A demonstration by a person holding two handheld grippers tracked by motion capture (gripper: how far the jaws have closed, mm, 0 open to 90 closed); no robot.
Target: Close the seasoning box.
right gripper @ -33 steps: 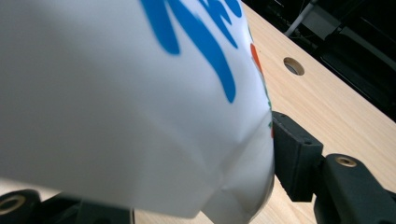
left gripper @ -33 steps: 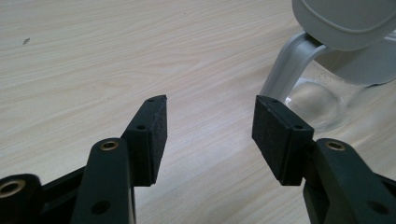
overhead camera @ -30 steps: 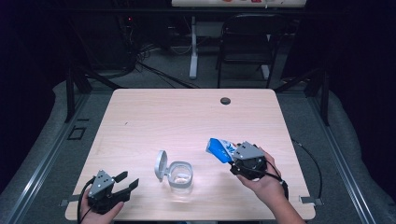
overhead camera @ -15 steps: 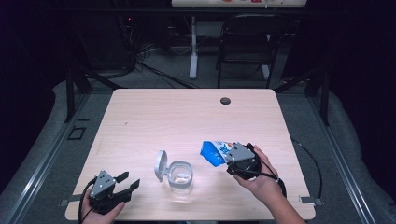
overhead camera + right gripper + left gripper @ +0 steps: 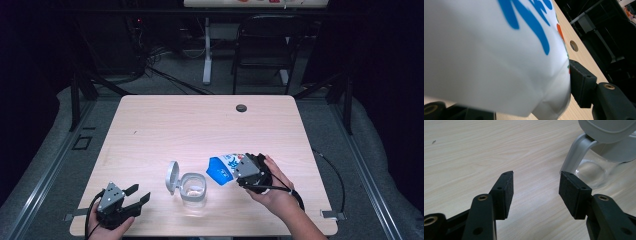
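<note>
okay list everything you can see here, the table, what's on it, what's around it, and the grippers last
table: one, light wood, centre, with a dark round hole near its far edge
container: one, clear with a grey rim, near the table's front edge
lid: one, grey, hinged open on the container's left side
packet: one, blue and white, tilted toward the container, held in the right gripper
chair: one, black, on the floor beyond the table
cables: several, black, on the floor beyond the table
left gripper: one, black, jaws open and empty, front left of the table
right gripper: one, black, jaws closed on the packet, right of the container
</note>
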